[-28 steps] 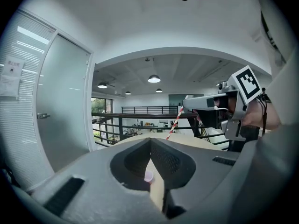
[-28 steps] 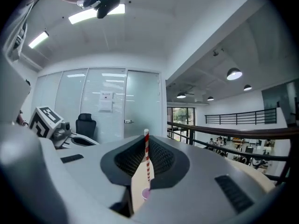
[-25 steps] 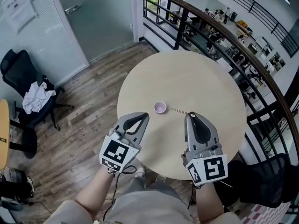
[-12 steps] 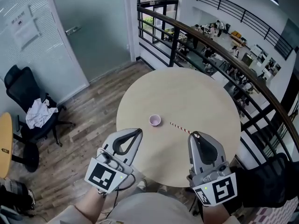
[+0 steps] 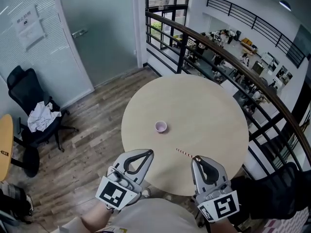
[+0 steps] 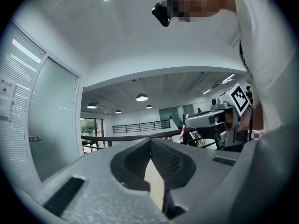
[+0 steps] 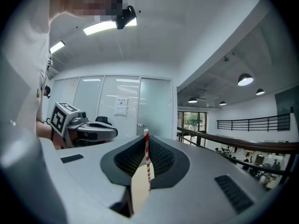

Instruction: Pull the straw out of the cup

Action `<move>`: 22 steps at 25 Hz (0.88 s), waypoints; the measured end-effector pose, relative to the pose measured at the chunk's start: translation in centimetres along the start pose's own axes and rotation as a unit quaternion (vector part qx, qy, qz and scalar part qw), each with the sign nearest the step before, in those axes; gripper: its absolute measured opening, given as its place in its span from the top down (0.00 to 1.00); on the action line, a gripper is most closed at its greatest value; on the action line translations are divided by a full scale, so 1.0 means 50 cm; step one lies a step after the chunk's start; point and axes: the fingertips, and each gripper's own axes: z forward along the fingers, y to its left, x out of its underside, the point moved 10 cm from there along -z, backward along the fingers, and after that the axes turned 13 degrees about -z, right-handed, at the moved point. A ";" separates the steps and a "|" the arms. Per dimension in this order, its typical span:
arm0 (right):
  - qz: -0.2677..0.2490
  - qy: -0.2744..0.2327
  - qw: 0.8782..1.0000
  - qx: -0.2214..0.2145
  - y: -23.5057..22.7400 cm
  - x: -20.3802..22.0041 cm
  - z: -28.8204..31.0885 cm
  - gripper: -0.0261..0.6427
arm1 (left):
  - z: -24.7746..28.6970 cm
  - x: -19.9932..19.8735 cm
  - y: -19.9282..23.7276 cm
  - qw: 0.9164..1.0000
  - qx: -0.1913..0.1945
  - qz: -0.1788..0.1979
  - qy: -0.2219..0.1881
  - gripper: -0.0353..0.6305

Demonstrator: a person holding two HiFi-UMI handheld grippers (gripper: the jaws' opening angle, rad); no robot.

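A small pink cup (image 5: 161, 126) stands upright on the round beige table (image 5: 194, 101), left of its middle, with no straw in it. The red-and-white striped straw (image 5: 184, 153) hangs over the table's near edge, well apart from the cup. My right gripper (image 5: 198, 158) is shut on one end of it. In the right gripper view the straw (image 7: 147, 153) stands up between the closed jaws of my right gripper (image 7: 145, 137). My left gripper (image 5: 150, 153) is at the near edge with its jaws together and nothing in them; it also shows as (image 6: 150, 139).
A black railing (image 5: 233, 57) curves behind the table, with a lower floor beyond it. At the left are a black office chair (image 5: 29, 106) with a white cloth on it and a glass door (image 5: 97, 28). A yellow table edge (image 5: 4, 144) is at far left.
Both grippers have drawn back toward the person, away from the cup. The straw has travelled with the right gripper from beside the cup to the table's near edge.
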 end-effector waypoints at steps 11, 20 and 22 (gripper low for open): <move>0.028 -0.009 0.999 0.019 -0.007 0.018 -0.017 0.91 | -0.011 0.001 -0.019 1.000 -0.003 -0.007 -0.008 0.93; 0.004 0.011 1.000 0.028 0.003 0.051 -0.009 0.91 | -0.008 0.016 -0.013 1.000 -0.002 -0.019 0.011 0.93; 0.004 0.013 1.000 0.026 0.005 0.052 -0.007 0.91 | -0.009 0.012 -0.014 1.000 -0.004 -0.021 0.011 0.93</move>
